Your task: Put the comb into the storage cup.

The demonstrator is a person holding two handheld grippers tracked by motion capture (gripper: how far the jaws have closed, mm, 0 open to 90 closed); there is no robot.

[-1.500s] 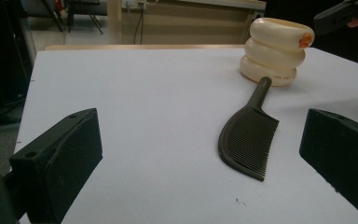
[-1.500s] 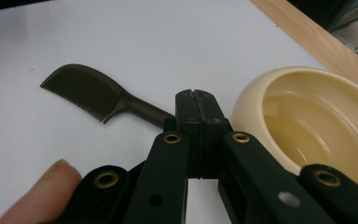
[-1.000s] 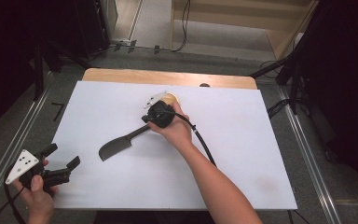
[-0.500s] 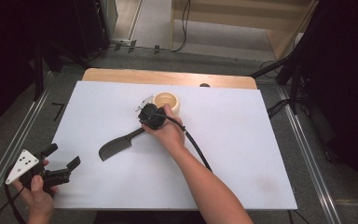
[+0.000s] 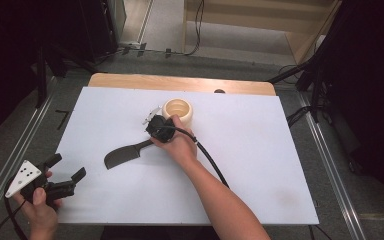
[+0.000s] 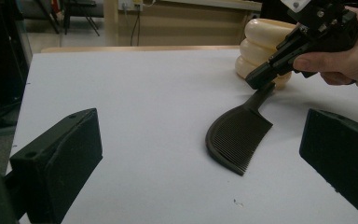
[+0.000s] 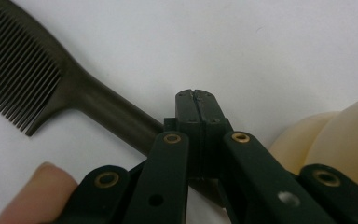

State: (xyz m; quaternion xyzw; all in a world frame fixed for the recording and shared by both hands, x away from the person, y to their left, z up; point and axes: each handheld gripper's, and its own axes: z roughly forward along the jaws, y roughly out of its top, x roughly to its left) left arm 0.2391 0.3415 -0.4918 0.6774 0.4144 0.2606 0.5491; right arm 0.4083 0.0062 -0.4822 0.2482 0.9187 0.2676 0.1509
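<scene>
A dark wide-toothed comb (image 5: 122, 155) lies flat on the white board (image 5: 260, 150), its handle pointing toward a cream ribbed cup (image 5: 177, 110). My right gripper (image 5: 152, 136) points down at the handle's end, beside the cup. In the right gripper view its jaws (image 7: 196, 95) are pressed together, and the comb's handle (image 7: 107, 114) passes underneath them rather than between them. From the left gripper view, the right gripper's tip (image 6: 261, 80) meets the end of the comb (image 6: 235, 135). My left gripper (image 5: 67, 166) stays at the board's near left corner, open and holding nothing.
The cup (image 6: 261, 46) stands upright just behind the right hand. A wooden strip (image 5: 180, 82) borders the board's far edge. Metal rails run along both sides of the table, and cables lie on the floor beyond.
My right hand has moved left and downward, uncovering the cup and bringing its shut jaws onto the comb's handle end. The comb and the left gripper have stayed where they were.
</scene>
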